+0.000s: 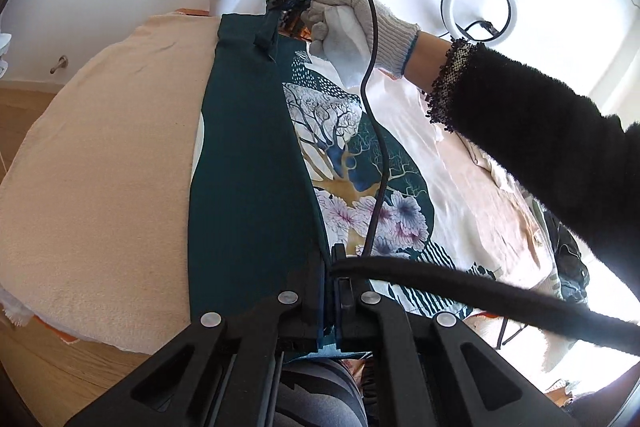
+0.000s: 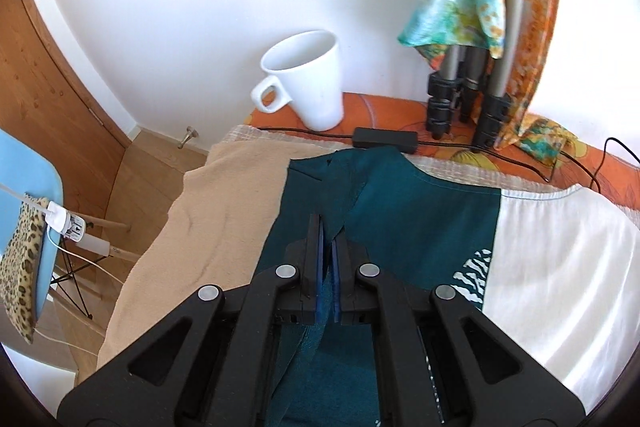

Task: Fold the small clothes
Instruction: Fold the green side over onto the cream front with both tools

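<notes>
the left gripper [image 1: 331, 267] pinches the near teal edge of the shirt [image 1: 248, 167] at bottom centre; the right gripper [image 2: 327, 239] clamps its far edge, mid-frame. the shirt lies on the towel [image 1: 100, 187]: light, limp, best held by edges. mug [image 2: 308, 79] beyond.

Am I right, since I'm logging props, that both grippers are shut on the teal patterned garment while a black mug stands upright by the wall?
Nearly. The right wrist view shows the tall ceramic mug is white, not black. It does stand upright by the wall, and both the left gripper and the right gripper are shut on the teal patterned garment.
</notes>
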The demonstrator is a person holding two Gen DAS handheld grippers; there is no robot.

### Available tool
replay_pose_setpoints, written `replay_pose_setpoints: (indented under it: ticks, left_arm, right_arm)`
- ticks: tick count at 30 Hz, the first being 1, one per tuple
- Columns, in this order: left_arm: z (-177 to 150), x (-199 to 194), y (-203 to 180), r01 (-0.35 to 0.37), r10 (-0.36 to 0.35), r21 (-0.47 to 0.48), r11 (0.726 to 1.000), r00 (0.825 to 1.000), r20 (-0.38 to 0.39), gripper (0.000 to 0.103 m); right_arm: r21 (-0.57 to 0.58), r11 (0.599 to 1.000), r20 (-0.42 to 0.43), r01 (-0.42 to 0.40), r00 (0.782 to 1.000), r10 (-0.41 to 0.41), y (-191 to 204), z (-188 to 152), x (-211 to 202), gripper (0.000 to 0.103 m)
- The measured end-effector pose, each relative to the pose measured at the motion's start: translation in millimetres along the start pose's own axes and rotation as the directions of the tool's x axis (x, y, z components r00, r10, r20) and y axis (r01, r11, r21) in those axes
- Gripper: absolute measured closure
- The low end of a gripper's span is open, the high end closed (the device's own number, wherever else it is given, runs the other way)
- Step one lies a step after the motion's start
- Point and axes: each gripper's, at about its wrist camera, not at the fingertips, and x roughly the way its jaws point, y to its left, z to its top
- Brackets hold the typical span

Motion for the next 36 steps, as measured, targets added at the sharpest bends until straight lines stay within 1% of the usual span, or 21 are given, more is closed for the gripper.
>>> replay_pose_setpoints:
  ticks: [5, 6, 9, 16, 18, 21, 22, 23, 24, 25, 26, 27, 29, 32, 35, 36]
  left_arm:
    - [0.3, 17.4, -24.8, 0.013, -0.012, 0.041, 0.999, 0.999, -0.044, 0.103]
    - [-2.4, 16.8, -33.7, 0.016, -0.014, 0.050, 0.999, 0.999, -0.049, 0.103]
    - [-3.7, 27.2, -43.8, 0.026, -0.021, 0.061, 0.998, 0.997, -0.073, 0.103]
    - [-5.7, 46.2, -65.9, 0.038, -0.027, 0.105, 0.994, 0.995, -0.099, 0.103]
    - [-6.4, 49.1, -68.8, 0.043, -0.030, 0.121, 0.992, 0.993, -0.110, 0.103]
    - [-7.8, 54.0, -72.1, 0.058, -0.040, 0.133, 0.989, 0.990, -0.136, 0.103]
    - [-8.4, 54.2, -73.6, 0.060, -0.041, 0.140, 0.988, 0.990, -0.137, 0.100]
    - [-9.4, 54.3, -76.1, 0.060, -0.039, 0.149, 0.987, 0.990, -0.138, 0.092]
    - [-9.9, 53.0, -77.9, 0.062, -0.039, 0.159, 0.985, 0.989, -0.140, 0.079]
    - [-11.0, 50.5, -79.3, 0.058, -0.035, 0.171, 0.984, 0.990, -0.138, 0.075]
    - [-11.8, 47.8, -81.1, 0.049, -0.025, 0.184, 0.982, 0.991, -0.129, 0.074]
    - [-12.5, 45.1, -82.6, 0.044, -0.019, 0.196, 0.980, 0.992, -0.126, 0.074]
    - [-13.9, 38.8, -83.3, 0.033, -0.009, 0.210, 0.977, 0.993, -0.116, 0.074]
    - [-15.8, 29.1, -82.1, 0.025, -0.003, 0.209, 0.978, 0.995, -0.103, 0.074]
    - [-18.2, 18.2, -80.7, 0.004, 0.014, 0.198, 0.980, 0.996, -0.089, 0.074]
    - [-18.3, 14.6, -79.2, 0.000, 0.017, 0.194, 0.981, 0.996, -0.084, 0.074]
  right_arm:
    - [0.017, 0.997, -0.016, 0.069, 0.998, -0.069, -32.7, -10.4, -3.9, 0.099]
    - [0.028, 0.997, -0.011, 0.070, 0.997, -0.070, -39.6, -11.1, -6.3, 0.099]
    - [0.052, 0.996, -0.002, 0.068, 0.998, -0.068, -56.8, -11.4, -11.3, 0.099]
    - [0.060, 0.991, -0.001, 0.117, 0.993, -0.118, -78.2, -14.5, -17.7, 0.099]
    - [0.066, 0.987, -0.007, 0.146, 0.989, -0.145, -85.0, -16.9, -17.0, 0.099]
    - [0.085, 0.988, -0.011, 0.132, 0.991, -0.132, -97.0, -20.1, -16.0, 0.099]
    - [0.088, 0.986, -0.013, 0.143, 0.990, -0.142, -100.6, -21.2, -15.1, 0.099]
    - [0.092, 0.984, -0.017, 0.155, 0.988, -0.154, -103.9, -20.9, -15.1, 0.099]
    - [0.100, 0.982, -0.026, 0.160, 0.987, -0.158, -107.8, -20.2, -15.4, 0.092]
    - [0.114, 0.979, -0.036, 0.166, 0.986, -0.163, -112.5, -19.5, -16.4, 0.082]
    - [0.134, 0.975, -0.042, 0.176, 0.984, -0.172, -117.6, -18.8, -18.9, 0.055]
    - [0.152, 0.972, -0.028, 0.179, 0.984, -0.177, -122.3, -18.9, -24.2, 0.041]
    - [0.172, 0.971, 0.009, 0.168, 0.985, -0.172, -128.9, -19.2, -38.3, 0.040]
    - [0.188, 0.971, 0.022, 0.151, 0.987, -0.158, -136.8, -20.3, -55.9, 0.040]
    - [0.187, 0.978, 0.050, 0.086, 0.994, -0.097, -139.0, -25.1, -74.6, 0.040]
    - [0.183, 0.982, 0.054, 0.054, 0.996, -0.065, -137.4, -27.7, -79.3, 0.041]
